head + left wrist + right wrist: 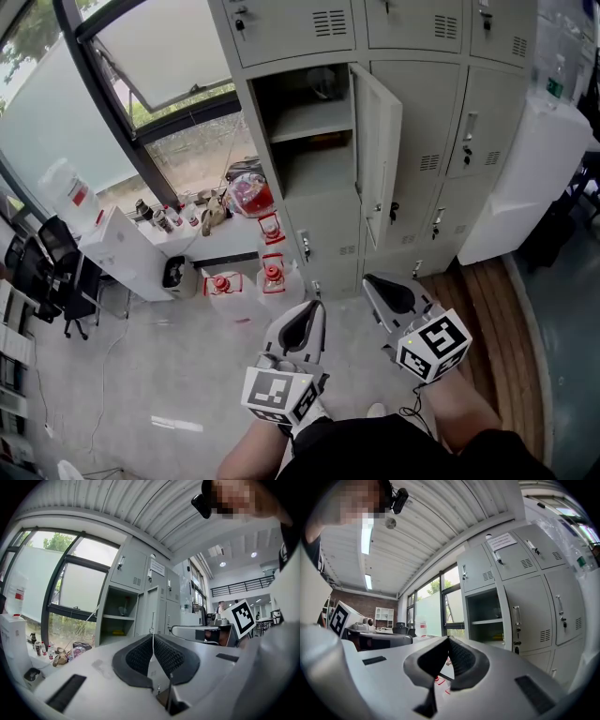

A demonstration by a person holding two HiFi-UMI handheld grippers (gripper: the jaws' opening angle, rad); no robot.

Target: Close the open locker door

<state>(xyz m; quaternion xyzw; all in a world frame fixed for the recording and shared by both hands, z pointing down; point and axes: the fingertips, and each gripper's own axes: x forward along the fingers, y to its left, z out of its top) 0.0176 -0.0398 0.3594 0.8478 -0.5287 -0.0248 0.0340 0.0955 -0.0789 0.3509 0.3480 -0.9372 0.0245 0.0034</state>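
Both grippers sit at the bottom centre of the head view, nearest the camera; the left gripper (pixel 316 306) has its jaws pressed together with nothing between them, and the right gripper (pixel 375 286) is closed and empty too; each gripper view shows the dark pads meeting at the tip. Above them, in the upper middle of the frame, the locker door (pixel 381 150) stands swung out from the grey locker bank (pixel 427 122); beside it, to the left, the open compartment (pixel 309 141) shows its shelf. Neither gripper touches the door; both are well apart from it, pointing towards the lockers. By my reading nothing of the closing is done yet; what remains is to reach the door, push it flat against its frame, and see that it stays shut.
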